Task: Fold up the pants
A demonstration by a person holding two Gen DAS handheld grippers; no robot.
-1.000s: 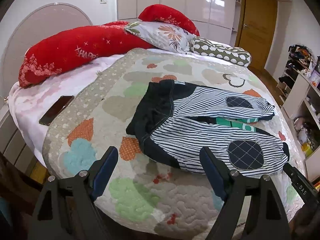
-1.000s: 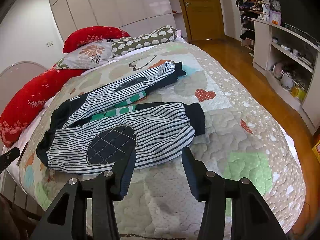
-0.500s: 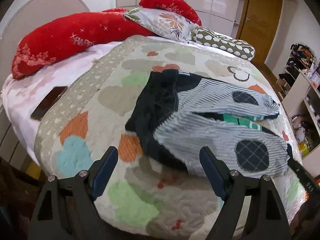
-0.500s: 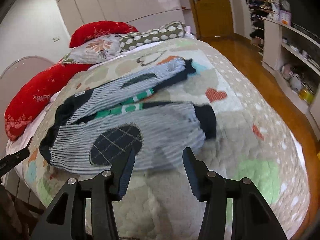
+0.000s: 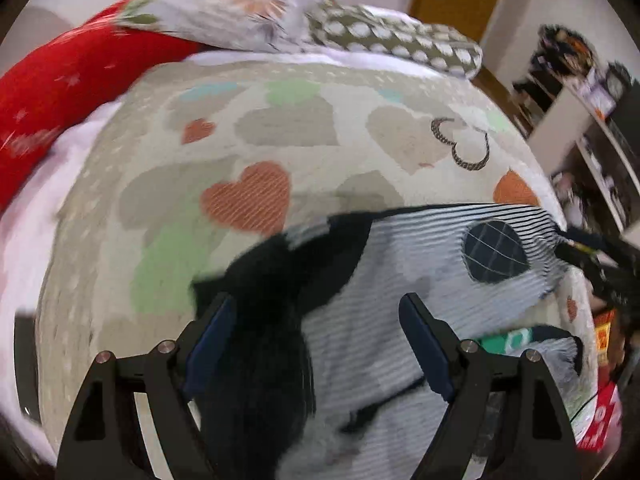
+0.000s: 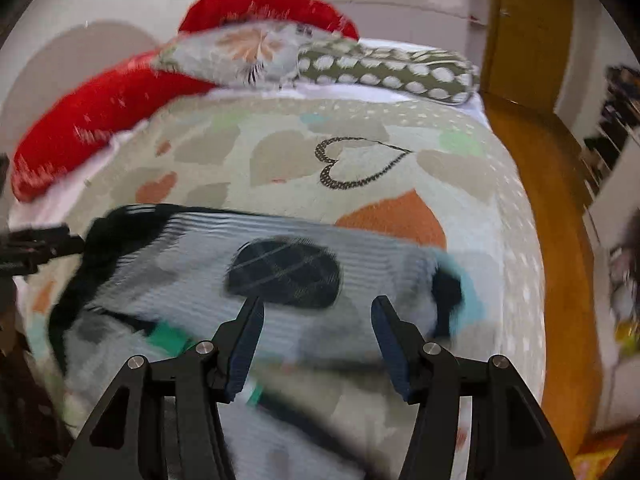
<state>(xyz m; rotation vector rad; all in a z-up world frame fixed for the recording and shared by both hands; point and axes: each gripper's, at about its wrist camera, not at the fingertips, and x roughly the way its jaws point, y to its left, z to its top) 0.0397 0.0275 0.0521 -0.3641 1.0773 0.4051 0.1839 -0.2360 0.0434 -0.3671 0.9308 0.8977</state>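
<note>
Two tools gaping over striped pants [image 5: 400, 276] on quilt [image 5: 280, 128].

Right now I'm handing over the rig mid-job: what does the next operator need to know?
Left gripper: open, holding nothing, over the dark waist end of the striped pants.
Right gripper: open, holding nothing, its fingers just widened, above a leg near the dark knee patch.
Pants lie spread on the heart-print quilt, legs apart.
Done: no fold visible.
Left: grasp the pants and do every fold.
</note>
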